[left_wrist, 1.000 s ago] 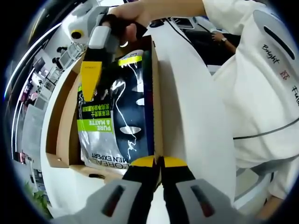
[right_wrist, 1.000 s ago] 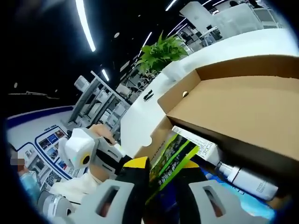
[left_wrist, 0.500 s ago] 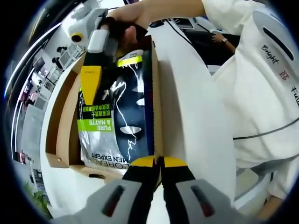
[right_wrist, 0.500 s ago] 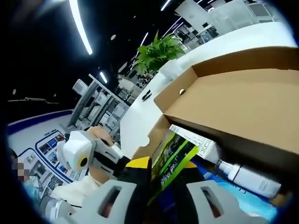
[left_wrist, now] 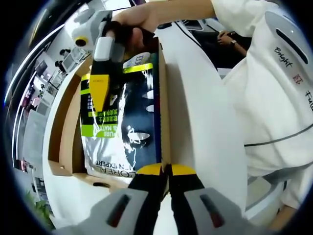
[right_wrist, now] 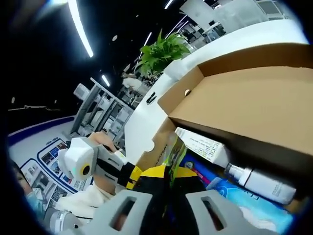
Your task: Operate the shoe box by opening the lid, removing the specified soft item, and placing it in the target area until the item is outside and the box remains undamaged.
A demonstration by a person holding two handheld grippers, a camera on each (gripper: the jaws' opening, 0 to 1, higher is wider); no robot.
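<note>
The brown shoe box [left_wrist: 165,105] lies open on a white table, its lid [right_wrist: 244,100] folded back. A silver, black and green soft pouch [left_wrist: 124,125] printed "MEN EXPERT" stands in it, leaning against the near wall. My left gripper [left_wrist: 166,170] is shut on the top edge of that wall. My right gripper [left_wrist: 101,100] reaches in from the upper left, one yellow finger lying over the pouch's green part. In the right gripper view the right gripper [right_wrist: 168,175] is shut on the pouch's green edge [right_wrist: 175,149], with the left gripper [right_wrist: 131,175] close beside it.
Inside the box lie a white bottle [right_wrist: 259,183], a white carton [right_wrist: 203,144] and a blue packet [right_wrist: 244,201]. The white table [left_wrist: 200,127] runs along the box. A person's white shirt [left_wrist: 274,98] is at the right. A green plant [right_wrist: 161,49] stands beyond the lid.
The right gripper's jaws have closed from wide apart onto the pouch's edge. The pouch has risen slightly and its face has flattened. The left gripper has not moved.
</note>
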